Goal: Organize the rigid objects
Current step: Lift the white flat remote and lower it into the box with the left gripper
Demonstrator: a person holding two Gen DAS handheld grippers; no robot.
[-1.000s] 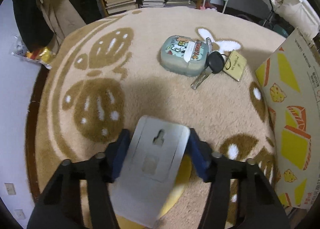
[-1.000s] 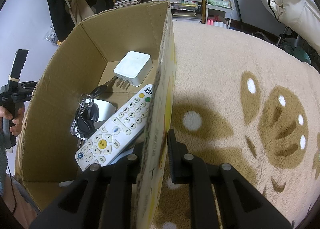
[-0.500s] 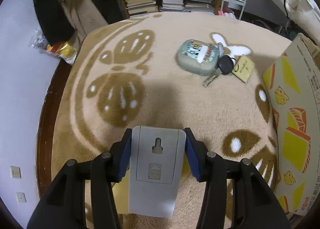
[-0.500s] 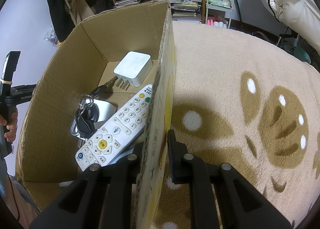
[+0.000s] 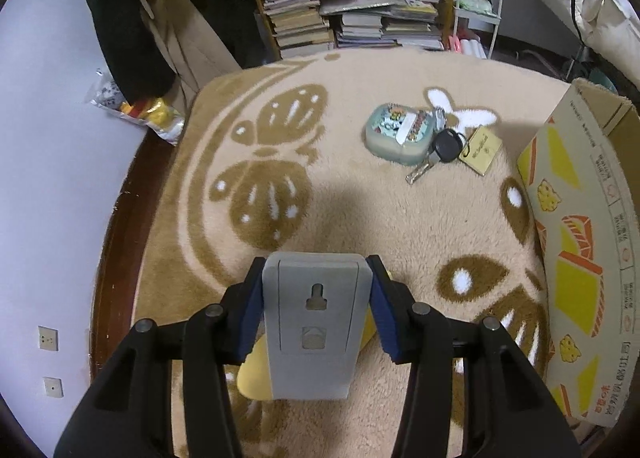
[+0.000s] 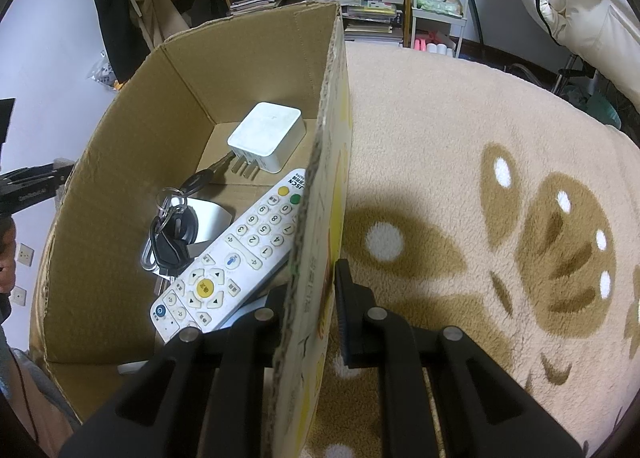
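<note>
Both blue fingers (image 5: 250,312) apparently against grey remote (image 5: 314,322) sides.

The left gripper (image 5: 316,312) points steeply down with its blue pads (image 5: 250,318) clamped on the sides of a flat grey plastic remote (image 5: 314,322), back up, while the right gripper (image 6: 310,314), equally steep, pinches the printed cardboard box wall (image 6: 320,258).

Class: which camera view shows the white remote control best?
The right wrist view: the white remote control lies inside the cardboard box, buttons facing up. The left wrist view shows only the box's printed outer wall, not the remote.
</note>
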